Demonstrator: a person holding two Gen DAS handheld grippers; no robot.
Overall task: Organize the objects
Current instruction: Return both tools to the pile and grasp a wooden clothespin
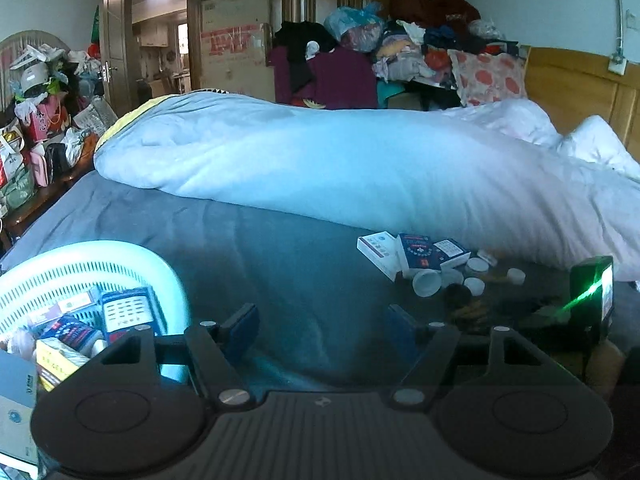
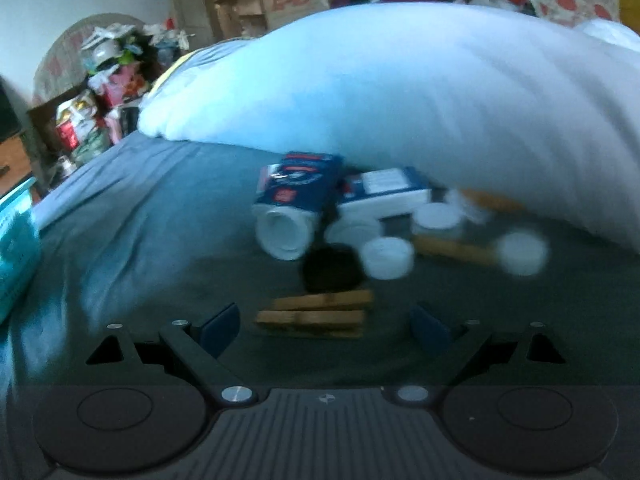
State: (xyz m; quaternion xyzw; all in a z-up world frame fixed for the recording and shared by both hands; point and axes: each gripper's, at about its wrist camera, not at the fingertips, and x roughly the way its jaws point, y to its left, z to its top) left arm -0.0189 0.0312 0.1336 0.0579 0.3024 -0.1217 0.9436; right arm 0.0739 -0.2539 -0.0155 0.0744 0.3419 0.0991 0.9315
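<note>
On the dark grey bed sheet lies a pile of small items: blue and white medicine boxes (image 1: 414, 254) (image 2: 300, 186), white bottles (image 1: 427, 282) (image 2: 284, 232), white caps (image 2: 388, 258), a dark round thing (image 2: 332, 268) and wooden clothespins (image 2: 316, 314). My right gripper (image 2: 324, 328) is open and empty, its fingers on either side of the clothespins, just short of them. My left gripper (image 1: 324, 328) is open and empty over bare sheet. A white slatted basket (image 1: 132, 260) with several boxes in it sits to its left.
A thick white duvet (image 1: 360, 168) lies rolled across the bed just behind the pile. A green-lit device (image 1: 592, 292) shows at the right edge. Piled bags and clothes line the far side and left wall. A teal container's edge (image 2: 16, 248) shows at the left in the right wrist view.
</note>
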